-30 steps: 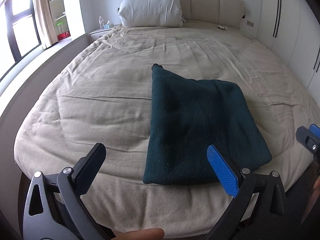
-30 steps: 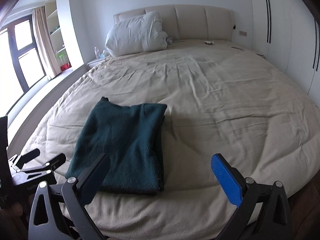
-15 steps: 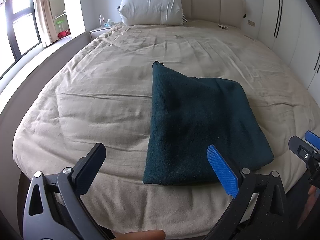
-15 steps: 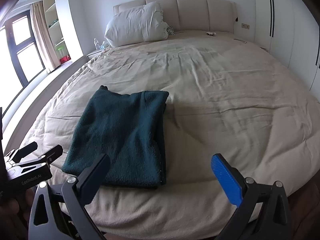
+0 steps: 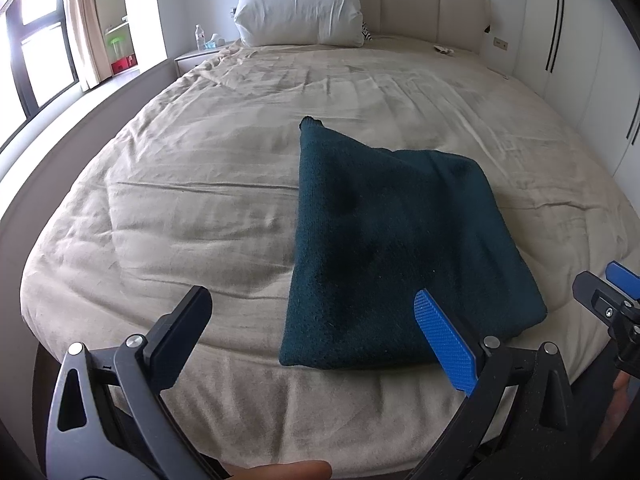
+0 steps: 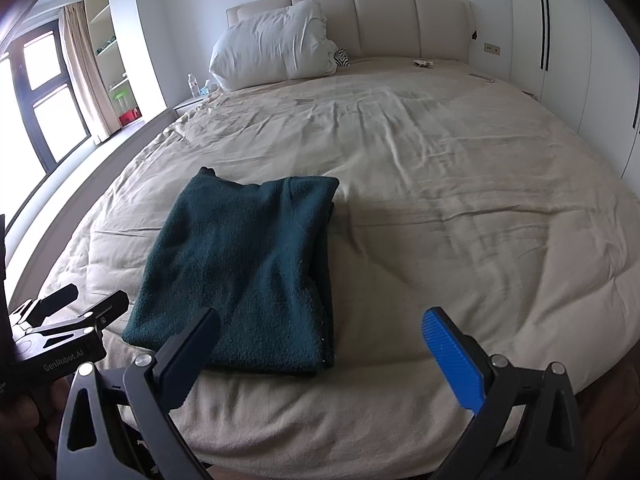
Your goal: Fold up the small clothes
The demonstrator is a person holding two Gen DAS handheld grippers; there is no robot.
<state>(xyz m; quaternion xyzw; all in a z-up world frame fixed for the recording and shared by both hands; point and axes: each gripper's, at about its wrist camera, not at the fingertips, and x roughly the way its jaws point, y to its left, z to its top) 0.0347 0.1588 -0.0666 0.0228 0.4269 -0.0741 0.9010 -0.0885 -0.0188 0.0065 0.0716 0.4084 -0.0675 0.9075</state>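
One folded green garment (image 5: 400, 248) lies flat near the foot edge of the bed (image 5: 200, 200), a single corner poking toward the headboard. Left gripper (image 5: 316, 320) hangs just short of its near edge, jaws spread, holding nothing. Right gripper (image 6: 324, 340) sits off its right side, jaws likewise spread and bare. Count: one garment, two grippers, one pillow (image 6: 272, 52). Wide bare beige cover on the garment's left, right and far sides.
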